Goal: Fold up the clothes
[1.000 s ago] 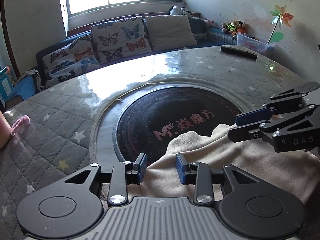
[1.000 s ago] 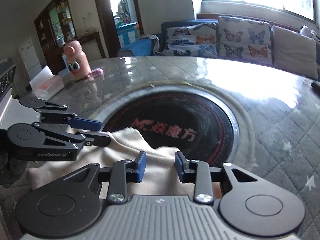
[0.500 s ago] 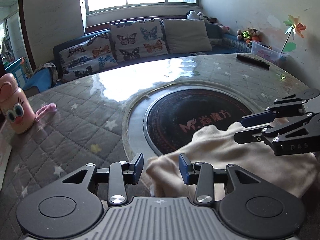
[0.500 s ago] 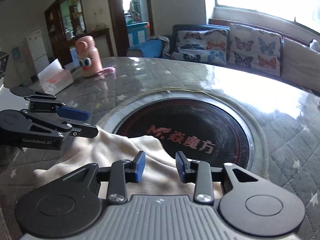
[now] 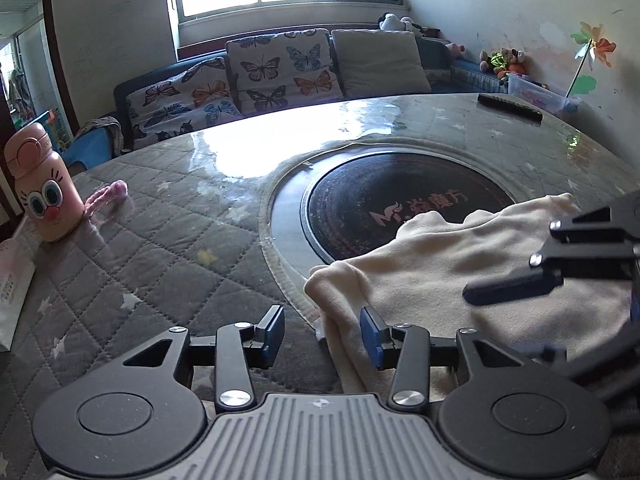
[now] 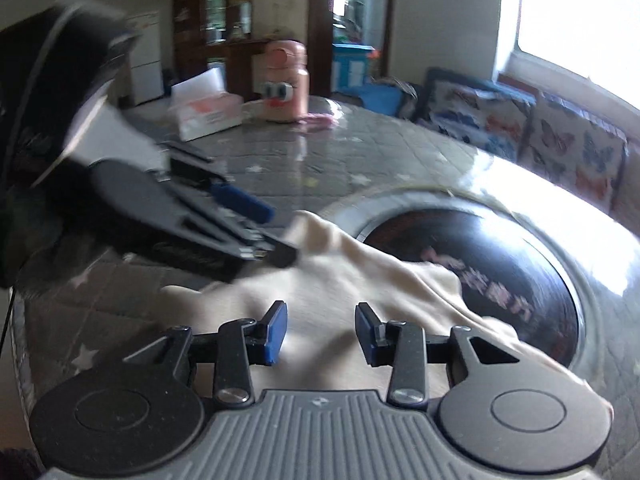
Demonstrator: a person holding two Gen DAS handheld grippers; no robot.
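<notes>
A cream garment [image 5: 440,272] lies crumpled on the round table, partly over the black centre disc [image 5: 400,200]. My left gripper [image 5: 322,336] is at the garment's left edge; its jaws are opening, and a fold of cloth sits loose between them near the right pad [image 5: 370,338]. My right gripper [image 6: 320,334] hovers over the middle of the garment [image 6: 360,280]; its jaws are opening too, with only flat cloth beneath. In the left wrist view the right gripper [image 5: 516,264] appears blurred at the right. In the right wrist view the left gripper [image 6: 276,234] appears at the left.
A pink cartoon bottle [image 5: 42,188] and a tissue box [image 6: 206,114] stand on the table's far left side. A dark remote [image 5: 510,106] lies at the far right edge. The quilted grey table cover [image 5: 160,272] surrounds the disc. A sofa with butterfly cushions [image 5: 276,68] stands behind.
Both grippers' jaws have widened. The left gripper has slid left to the garment's left edge. The right gripper has rolled and swung left, and its view is now blurred.
</notes>
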